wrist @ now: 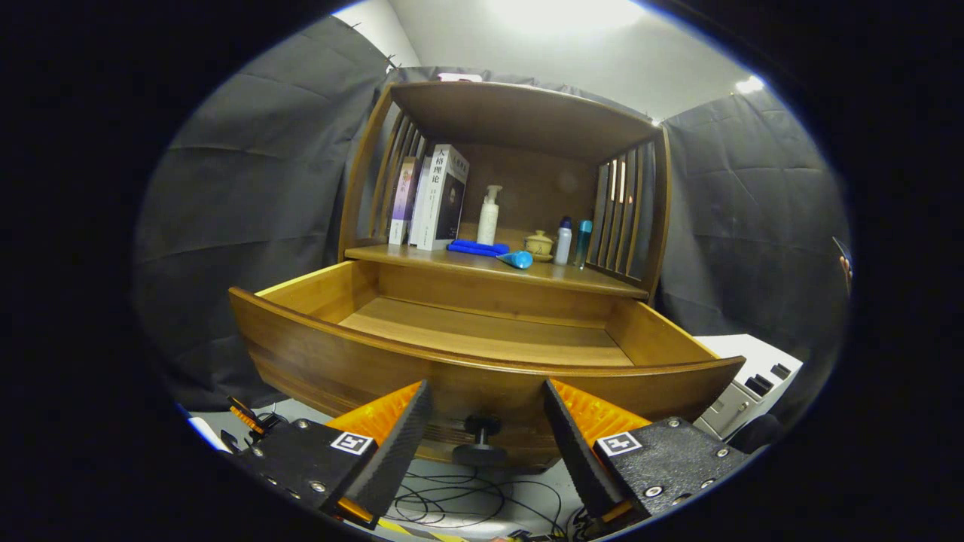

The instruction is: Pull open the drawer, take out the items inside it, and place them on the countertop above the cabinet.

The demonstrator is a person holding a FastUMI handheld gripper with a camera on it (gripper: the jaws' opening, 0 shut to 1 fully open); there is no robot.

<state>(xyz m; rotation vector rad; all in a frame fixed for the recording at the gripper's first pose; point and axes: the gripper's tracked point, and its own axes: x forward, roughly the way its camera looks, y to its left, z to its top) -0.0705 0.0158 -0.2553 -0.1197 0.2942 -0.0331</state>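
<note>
Tool [486, 421] agape astride drawer knob [480, 440]

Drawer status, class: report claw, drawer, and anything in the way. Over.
Claw open, fingers either side of the round black knob, not pressing. Curved brown wooden drawer pulled out, visible floor bare. Blue items lie on countertop. Nothing blocking.

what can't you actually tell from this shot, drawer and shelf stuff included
- Drawer front strip of floor: hidden behind its own front panel in the gripper view, so a small item there can't be ruled out.
- Knob: lies between the open fingers, neither touching it; its depth from them is unclear.
- Blue items on the countertop: too small to identify.
- Books and bottles: labels too small.
</note>
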